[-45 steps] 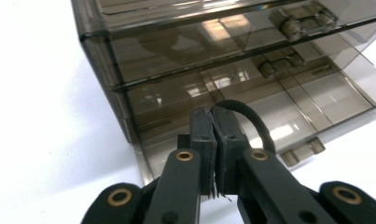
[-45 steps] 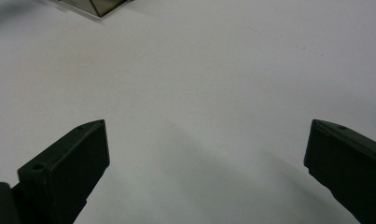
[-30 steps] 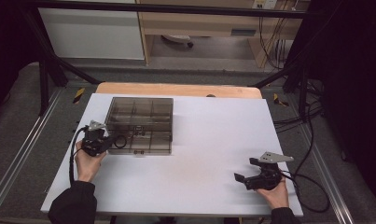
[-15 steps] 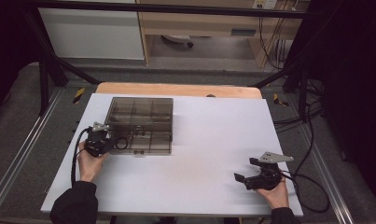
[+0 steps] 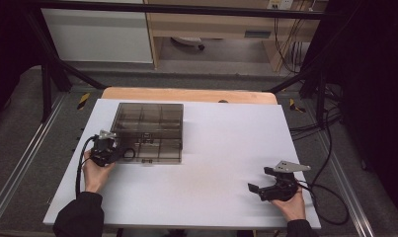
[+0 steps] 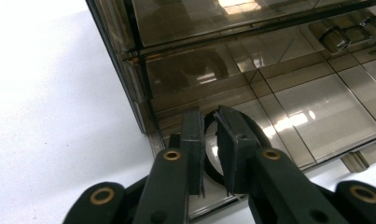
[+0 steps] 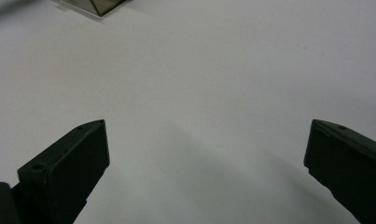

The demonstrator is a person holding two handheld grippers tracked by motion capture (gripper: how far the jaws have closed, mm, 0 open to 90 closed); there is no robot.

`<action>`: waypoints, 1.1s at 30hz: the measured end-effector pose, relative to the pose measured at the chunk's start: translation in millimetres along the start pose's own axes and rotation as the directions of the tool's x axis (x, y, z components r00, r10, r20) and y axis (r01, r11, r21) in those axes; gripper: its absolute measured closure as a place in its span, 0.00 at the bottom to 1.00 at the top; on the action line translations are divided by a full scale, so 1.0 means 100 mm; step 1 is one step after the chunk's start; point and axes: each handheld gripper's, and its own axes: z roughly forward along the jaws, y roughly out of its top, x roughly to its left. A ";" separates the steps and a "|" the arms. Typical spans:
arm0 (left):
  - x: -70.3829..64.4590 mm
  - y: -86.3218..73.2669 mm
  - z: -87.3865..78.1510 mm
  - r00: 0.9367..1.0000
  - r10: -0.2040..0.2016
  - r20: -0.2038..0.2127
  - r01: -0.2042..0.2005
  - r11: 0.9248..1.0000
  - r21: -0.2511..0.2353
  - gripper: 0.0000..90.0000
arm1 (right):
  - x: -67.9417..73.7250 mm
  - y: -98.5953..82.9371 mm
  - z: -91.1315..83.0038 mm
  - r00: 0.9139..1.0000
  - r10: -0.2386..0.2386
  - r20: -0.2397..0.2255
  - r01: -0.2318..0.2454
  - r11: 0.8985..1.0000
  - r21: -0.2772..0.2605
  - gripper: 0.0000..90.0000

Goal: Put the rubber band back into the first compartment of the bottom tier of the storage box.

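- A smoked, see-through plastic organizer box (image 5: 149, 132) with a grid of compartments sits on the left half of a white tabletop (image 5: 221, 148), near its far edge.
- Your left gripper (image 5: 118, 151) is at the box's near-left corner, touching its side wall.
- In the left gripper view, the left gripper (image 6: 212, 149) has its jaws almost together, with only a thin slit between them.
- A dark ring (image 6: 213, 154) shows between and behind the jaws. The pictures do not settle whether the jaws pinch it or merely stand in front of it.
- Small metal parts (image 6: 337, 39) lie in a far compartment, seen through the lid.
- The lid looks closed, and a latch tab (image 6: 358, 161) juts from the front edge.
- Your right gripper (image 5: 261, 187) rests on bare tabletop at the near right, well apart from the box, jaws spread wide.
- In the right gripper view, the right gripper (image 7: 206, 163) faces plain white surface, with one corner of the box (image 7: 99, 5) at the top edge.
- My judgement: the step in hand is getting a grip at the box's front corner.
- To do it well, keep the left jaws square to the wall, close slowly, and bring the right gripper across to steady the box, which looks light enough to slide.
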 end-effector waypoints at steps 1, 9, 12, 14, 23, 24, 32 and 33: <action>0.00 0.00 -0.01 1.000 0.001 0.002 -0.001 1.000 -0.006 0.85 | 0.00 0.00 0.00 1.000 -0.002 0.000 0.002 1.000 -0.001 0.01; -0.05 0.02 -0.13 0.999 0.007 0.032 -0.005 0.999 -0.042 0.79 | 0.00 0.00 0.00 1.000 -0.001 0.001 0.001 1.000 -0.001 0.01; -0.08 0.02 -0.16 0.999 0.020 0.035 -0.018 0.999 -0.050 0.74 | 0.00 0.00 0.00 1.000 -0.001 0.001 0.001 1.000 0.000 0.01; -0.10 0.02 -0.20 0.999 0.030 0.040 -0.028 0.998 -0.060 0.69 | 0.00 0.00 0.00 1.000 0.001 0.000 -0.001 1.000 -0.001 0.01; -0.16 -0.04 -0.32 0.995 0.077 0.064 -0.071 0.993 -0.097 0.39 | 0.00 0.00 0.00 1.000 0.001 0.001 -0.001 1.000 -0.001 0.01; -0.17 -0.05 -0.32 0.995 0.075 0.071 -0.067 0.993 -0.100 0.37 | 0.00 0.00 0.00 1.000 0.001 0.001 -0.001 1.000 -0.001 0.01; -0.17 -0.21 -0.41 0.991 0.107 0.081 -0.099 0.990 -0.096 0.18 | 0.00 0.00 0.00 1.000 0.002 0.001 -0.002 1.000 -0.001 0.01; -0.16 -0.23 -0.42 0.991 0.107 0.086 -0.099 0.990 -0.099 0.16 | 0.00 0.00 0.00 1.000 0.001 0.001 -0.001 1.000 -0.002 0.01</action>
